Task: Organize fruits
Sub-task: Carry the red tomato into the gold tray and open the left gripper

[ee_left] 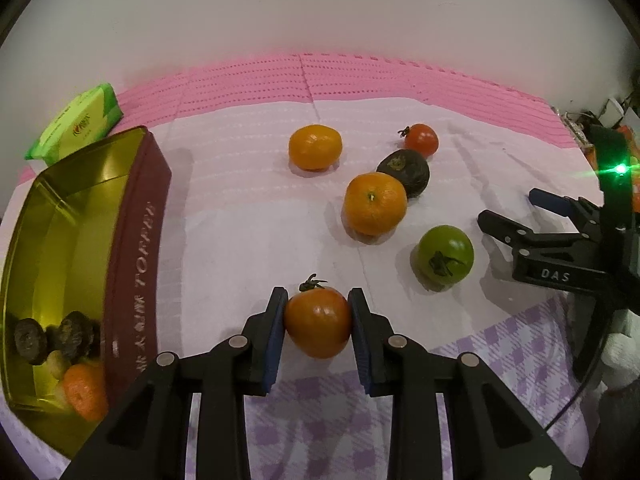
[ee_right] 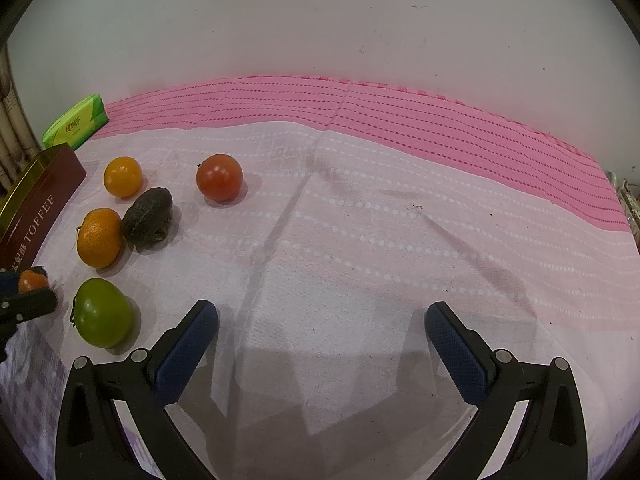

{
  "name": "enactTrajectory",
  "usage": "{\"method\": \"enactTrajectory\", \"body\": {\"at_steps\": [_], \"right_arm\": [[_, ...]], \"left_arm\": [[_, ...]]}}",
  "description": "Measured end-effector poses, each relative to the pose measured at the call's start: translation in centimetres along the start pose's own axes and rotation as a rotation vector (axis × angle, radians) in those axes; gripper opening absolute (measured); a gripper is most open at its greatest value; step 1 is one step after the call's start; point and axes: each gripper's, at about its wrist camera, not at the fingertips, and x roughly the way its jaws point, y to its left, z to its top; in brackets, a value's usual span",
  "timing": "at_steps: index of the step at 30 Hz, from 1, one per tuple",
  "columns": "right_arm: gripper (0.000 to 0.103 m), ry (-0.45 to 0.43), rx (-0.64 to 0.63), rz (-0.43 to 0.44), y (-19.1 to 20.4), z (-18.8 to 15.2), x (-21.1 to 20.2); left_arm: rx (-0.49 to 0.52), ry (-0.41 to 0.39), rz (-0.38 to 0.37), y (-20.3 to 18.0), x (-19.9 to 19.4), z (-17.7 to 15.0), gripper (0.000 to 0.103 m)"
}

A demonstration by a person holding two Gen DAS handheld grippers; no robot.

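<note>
Blue-padded fingers (ee_left: 276,336) of the left hand-held gripper (ee_left: 318,326) pinch a round orange-red tomato with a dark stem (ee_left: 318,322) from both sides, near the front edge of the table (ee_left: 248,208), which is covered with a pale pink cloth. Beside it at the left edge stands an open rectangular tin with a gold inside and maroon walls marked TOFFEE (ee_left: 136,248); in its near corner lie dark wrinkled fruits (ee_left: 52,336) and an orange one (ee_left: 84,390). On the cloth further back sit two round orange mandarins (ee_left: 374,208) (ee_left: 315,147), the nearer touching a dark wrinkled avocado (ee_left: 404,168), with a small red tomato (ee_left: 421,140) just behind the avocado. A round green tomato (ee_left: 445,254) lies toward the right, near the right hand-held gripper (ee_right: 320,340), whose jaws are spread wide over bare cloth with nothing between them. A green tissue packet (ee_left: 76,120) rests at the far left corner, on a bright pink knitted strip (ee_right: 400,120) running along the back edge
</note>
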Motion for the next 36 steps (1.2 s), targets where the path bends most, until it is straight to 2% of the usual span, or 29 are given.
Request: {"method": "enactTrajectory", "body": {"at_steps": [10,21,28,36], "right_arm": [[0.103,0.000,0.000,0.000,0.0,0.0,0.0],[0.103,-0.001,-0.001,0.000,-0.1,0.0,0.0],[0.103,-0.002,-0.001,0.000,-0.1,0.0,0.0],[0.103,-0.002,-0.001,0.000,-0.1,0.0,0.0]], "left_arm": [[-0.011,-0.063,0.086,2.5,-3.7,-0.7,0.027],[-0.122,-0.141,0.183,9.8,-7.0,0.3,0.027],[-0.201,-0.116,0.232,15.0,-6.3,0.4,0.027],[-0.244,-0.062,0.257,18.3,-4.7,-0.2,0.027]]}}
